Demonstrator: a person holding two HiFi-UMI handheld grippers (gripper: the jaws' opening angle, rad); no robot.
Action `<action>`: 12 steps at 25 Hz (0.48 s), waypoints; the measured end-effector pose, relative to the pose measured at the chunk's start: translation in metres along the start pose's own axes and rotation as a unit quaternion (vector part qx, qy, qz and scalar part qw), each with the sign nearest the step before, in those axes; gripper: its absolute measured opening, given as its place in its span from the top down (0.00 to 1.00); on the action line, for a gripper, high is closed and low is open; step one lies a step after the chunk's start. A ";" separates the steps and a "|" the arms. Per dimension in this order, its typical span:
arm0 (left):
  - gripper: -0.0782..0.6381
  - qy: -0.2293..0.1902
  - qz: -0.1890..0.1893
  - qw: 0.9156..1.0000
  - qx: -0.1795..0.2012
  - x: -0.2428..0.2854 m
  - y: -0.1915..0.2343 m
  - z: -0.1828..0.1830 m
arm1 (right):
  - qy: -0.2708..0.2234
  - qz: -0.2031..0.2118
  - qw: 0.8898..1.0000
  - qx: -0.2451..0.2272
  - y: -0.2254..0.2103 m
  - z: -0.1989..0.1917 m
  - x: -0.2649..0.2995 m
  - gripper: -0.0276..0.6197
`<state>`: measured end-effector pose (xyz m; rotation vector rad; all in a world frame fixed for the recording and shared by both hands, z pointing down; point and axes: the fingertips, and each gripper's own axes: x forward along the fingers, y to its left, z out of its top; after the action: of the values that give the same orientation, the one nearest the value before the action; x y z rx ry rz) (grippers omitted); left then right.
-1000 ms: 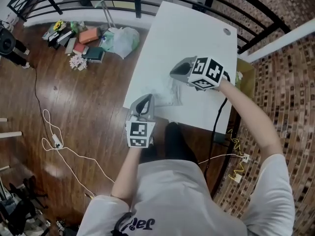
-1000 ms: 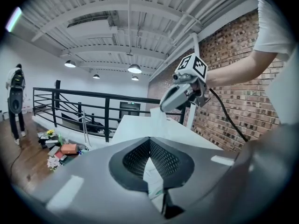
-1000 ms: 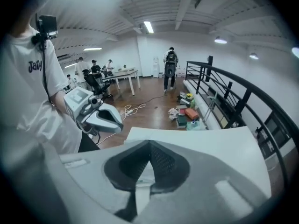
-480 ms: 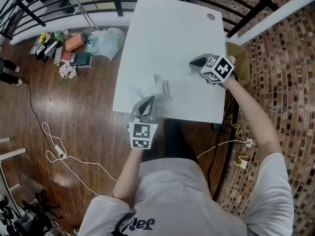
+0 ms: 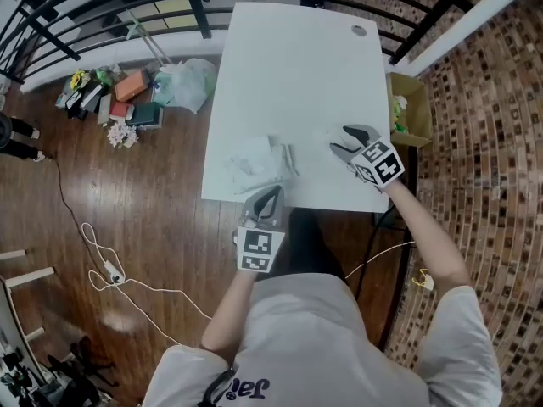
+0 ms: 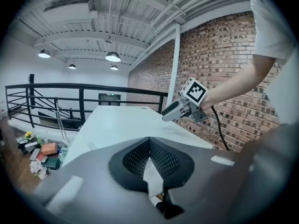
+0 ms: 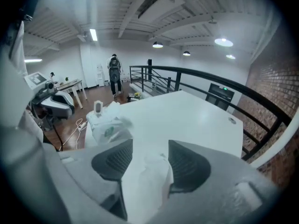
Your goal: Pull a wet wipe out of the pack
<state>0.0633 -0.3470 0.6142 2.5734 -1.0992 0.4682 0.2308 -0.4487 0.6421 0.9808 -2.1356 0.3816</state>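
A: Where is the pack to be found?

B: The pack (image 5: 253,163) is seen on the near left part of the table (image 5: 297,58), close to the near edge. Something white and crumpled is raised from its top. It is touched by neither gripper.

A: And the wipe?

B: A loose white wipe (image 7: 154,174) is seen between the jaws of the right gripper (image 5: 344,142), over the near right part of the table and well apart from the pack. Those jaws have just been opening and are spread wide, so the pads are not pressed on the sheet. Whether the sheet rests on the tabletop or clings to one pad cannot be told.

A: Why would it be let go there?

B: The pull is judged to be done. The sheet seems to be set down to the right so that it is kept away from the pack's opening.

A: How is the left gripper held?

B: The left gripper (image 5: 268,195) is held at the near edge of the table, just on the near side of the pack. Its tips are brought together and nothing is seen gripped. It is probably kept close so that the pack could be pinned down if a further pull were wanted.
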 end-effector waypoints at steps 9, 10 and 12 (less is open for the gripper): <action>0.87 -0.064 0.043 0.997 -0.006 -0.053 0.032 0.033 | -0.202 -0.003 0.974 0.100 0.101 0.068 -0.071 0.62; 0.87 -0.075 0.050 0.996 -0.008 -0.060 0.037 0.038 | -0.218 -0.001 0.970 0.107 0.114 0.074 -0.075 0.62; 0.87 -0.096 0.063 0.993 -0.011 -0.077 0.045 0.047 | -0.250 -0.002 0.960 0.128 0.138 0.085 -0.084 0.62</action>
<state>-0.0115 -0.3464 0.5470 2.5815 -1.3293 0.2390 0.1208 -0.3585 0.5276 1.3406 -2.5790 0.4519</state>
